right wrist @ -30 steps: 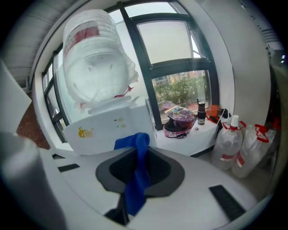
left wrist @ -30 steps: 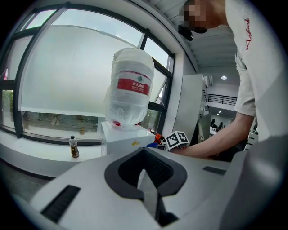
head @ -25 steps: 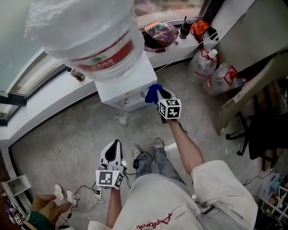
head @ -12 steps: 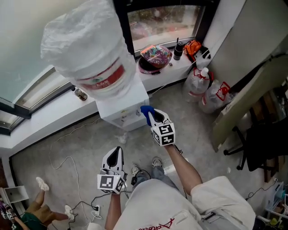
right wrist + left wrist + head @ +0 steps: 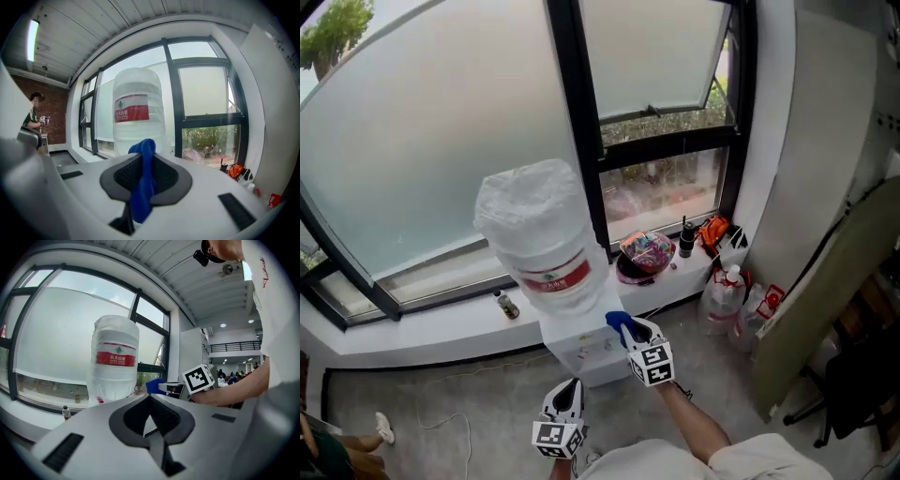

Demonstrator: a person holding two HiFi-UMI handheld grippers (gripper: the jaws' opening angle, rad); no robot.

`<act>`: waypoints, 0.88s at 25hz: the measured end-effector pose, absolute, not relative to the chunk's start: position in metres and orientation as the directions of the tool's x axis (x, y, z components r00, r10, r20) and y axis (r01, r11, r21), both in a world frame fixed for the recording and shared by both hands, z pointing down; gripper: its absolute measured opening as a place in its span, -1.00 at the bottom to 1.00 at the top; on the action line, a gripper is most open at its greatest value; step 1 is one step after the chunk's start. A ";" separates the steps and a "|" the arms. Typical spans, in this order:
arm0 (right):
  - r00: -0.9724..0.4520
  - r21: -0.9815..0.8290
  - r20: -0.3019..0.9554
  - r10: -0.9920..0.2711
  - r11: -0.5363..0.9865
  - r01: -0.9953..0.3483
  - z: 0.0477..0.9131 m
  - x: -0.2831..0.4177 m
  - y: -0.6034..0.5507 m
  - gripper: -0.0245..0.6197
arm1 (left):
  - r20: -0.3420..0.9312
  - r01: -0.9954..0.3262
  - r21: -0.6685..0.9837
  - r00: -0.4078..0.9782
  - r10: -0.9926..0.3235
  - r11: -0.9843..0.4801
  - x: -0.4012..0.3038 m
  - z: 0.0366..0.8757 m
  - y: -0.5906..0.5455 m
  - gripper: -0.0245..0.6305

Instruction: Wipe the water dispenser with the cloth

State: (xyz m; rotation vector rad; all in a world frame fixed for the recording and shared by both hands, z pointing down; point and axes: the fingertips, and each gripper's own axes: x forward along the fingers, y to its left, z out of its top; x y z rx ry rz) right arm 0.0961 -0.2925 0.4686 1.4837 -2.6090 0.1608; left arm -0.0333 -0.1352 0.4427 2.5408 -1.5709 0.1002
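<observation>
The white water dispenser (image 5: pixel 579 348) stands by the window sill, with a plastic-wrapped water bottle (image 5: pixel 544 236) upside down on top. My right gripper (image 5: pixel 625 328) is shut on a blue cloth (image 5: pixel 616 322) and sits at the dispenser's upper right front corner; whether the cloth touches it I cannot tell. In the right gripper view the blue cloth (image 5: pixel 143 187) hangs between the pads, with the bottle (image 5: pixel 138 110) straight ahead. My left gripper (image 5: pixel 567 396) hangs low in front of the dispenser, shut and holding nothing. The left gripper view shows the bottle (image 5: pixel 116 357) and the cloth (image 5: pixel 153 385).
On the sill lie a bowl of colourful bits (image 5: pixel 644 251), a dark bottle (image 5: pixel 684 239), an orange object (image 5: pixel 711 232) and a small bottle (image 5: pixel 507 306). Large plastic bottles (image 5: pixel 724 291) stand on the floor at the right beside a leaning panel (image 5: pixel 825 309). A person's foot (image 5: pixel 382 428) shows at lower left.
The head view has tilted up and drawn back, so the dispenser looks smaller and the window fills the top. The right gripper stays with the cloth at the dispenser's corner; the left stays low.
</observation>
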 end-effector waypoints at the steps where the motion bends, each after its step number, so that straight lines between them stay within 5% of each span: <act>1: -0.512 -0.020 0.160 -0.844 0.515 -0.857 0.461 0.096 -0.290 -0.75 | 0.129 -0.896 0.091 0.444 -0.887 -0.435 -0.032 0.440 -0.133 -0.89; 22: -0.599 -0.019 0.117 -0.792 0.601 -0.799 0.435 0.054 -0.038 -0.75 | 0.120 -0.891 0.088 0.454 -0.883 -0.446 -0.059 0.439 -0.006 -0.89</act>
